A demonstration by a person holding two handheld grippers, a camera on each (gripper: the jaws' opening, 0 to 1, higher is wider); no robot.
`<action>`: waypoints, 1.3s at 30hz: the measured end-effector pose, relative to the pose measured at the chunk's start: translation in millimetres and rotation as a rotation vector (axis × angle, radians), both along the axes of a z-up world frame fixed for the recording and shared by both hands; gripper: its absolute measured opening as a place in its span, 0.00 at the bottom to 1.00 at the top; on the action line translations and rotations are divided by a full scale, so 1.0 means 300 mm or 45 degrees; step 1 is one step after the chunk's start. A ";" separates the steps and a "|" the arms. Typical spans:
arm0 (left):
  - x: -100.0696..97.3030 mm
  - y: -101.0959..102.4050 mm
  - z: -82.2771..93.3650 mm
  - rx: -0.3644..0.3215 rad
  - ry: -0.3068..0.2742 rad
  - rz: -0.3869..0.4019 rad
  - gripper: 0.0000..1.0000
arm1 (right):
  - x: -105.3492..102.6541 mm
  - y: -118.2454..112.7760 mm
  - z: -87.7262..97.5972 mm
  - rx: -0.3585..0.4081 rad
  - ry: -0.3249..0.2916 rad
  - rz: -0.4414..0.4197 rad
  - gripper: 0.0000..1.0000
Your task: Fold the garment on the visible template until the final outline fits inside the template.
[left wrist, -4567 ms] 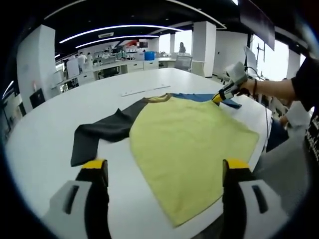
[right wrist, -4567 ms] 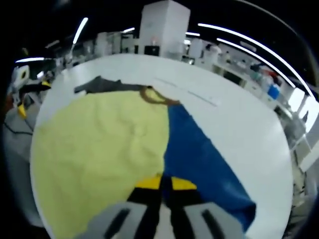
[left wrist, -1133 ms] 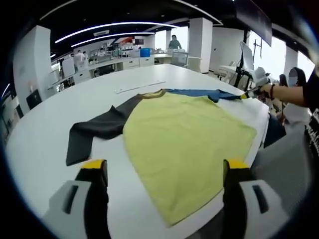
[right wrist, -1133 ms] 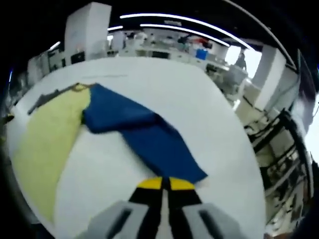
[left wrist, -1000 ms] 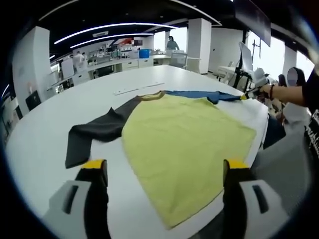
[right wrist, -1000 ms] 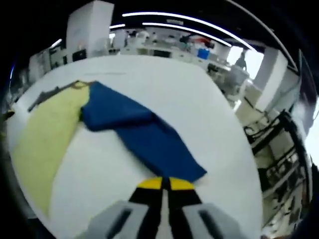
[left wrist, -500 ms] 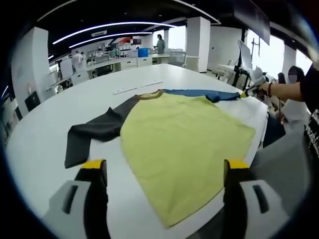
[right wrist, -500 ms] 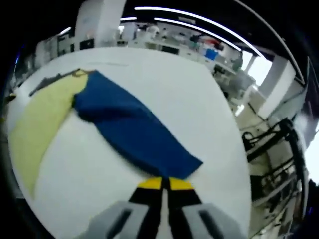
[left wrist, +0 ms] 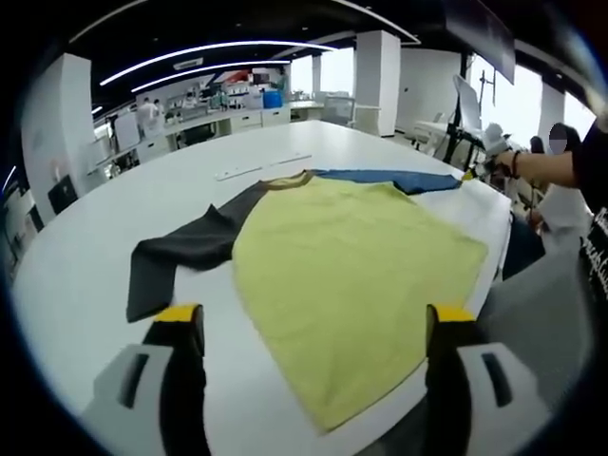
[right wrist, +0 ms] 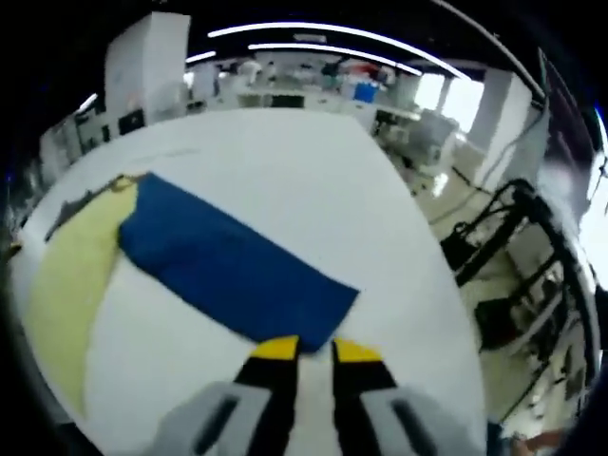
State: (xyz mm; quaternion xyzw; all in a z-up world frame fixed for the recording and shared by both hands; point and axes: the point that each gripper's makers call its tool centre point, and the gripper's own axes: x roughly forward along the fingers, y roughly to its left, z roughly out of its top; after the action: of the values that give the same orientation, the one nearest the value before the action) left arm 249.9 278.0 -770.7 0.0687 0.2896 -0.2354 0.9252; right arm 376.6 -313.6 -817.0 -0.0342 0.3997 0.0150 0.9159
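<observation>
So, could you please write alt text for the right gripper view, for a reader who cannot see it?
The right gripper, its yellow-tipped jaws slightly apart, sits just behind the end of a blue sleeve laid out flat on a white table. The sleeve runs away to the yellow body of the garment at the left; an office lies beyond.

left tongs (left wrist: pixel 313 328): two grey arms, black inner faces, yellow tips
right tongs (right wrist: pixel 309 351): grey arms, black fingers (right wrist: pixel 267 380) capped yellow (tips narrowly parted)
sleeve (left wrist: pixel 591 157): black
wrist (left wrist: pixel 514 164): dark band
</observation>
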 end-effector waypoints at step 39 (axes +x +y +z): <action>-0.039 -0.021 0.024 0.044 0.000 0.017 0.94 | 0.022 0.019 -0.086 0.155 0.061 -0.261 0.00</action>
State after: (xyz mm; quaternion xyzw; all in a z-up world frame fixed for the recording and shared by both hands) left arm 238.1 271.8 -763.5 0.0829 0.2942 -0.2242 0.9254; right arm 383.1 -308.0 -842.9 0.0629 0.4213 -0.0538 0.9031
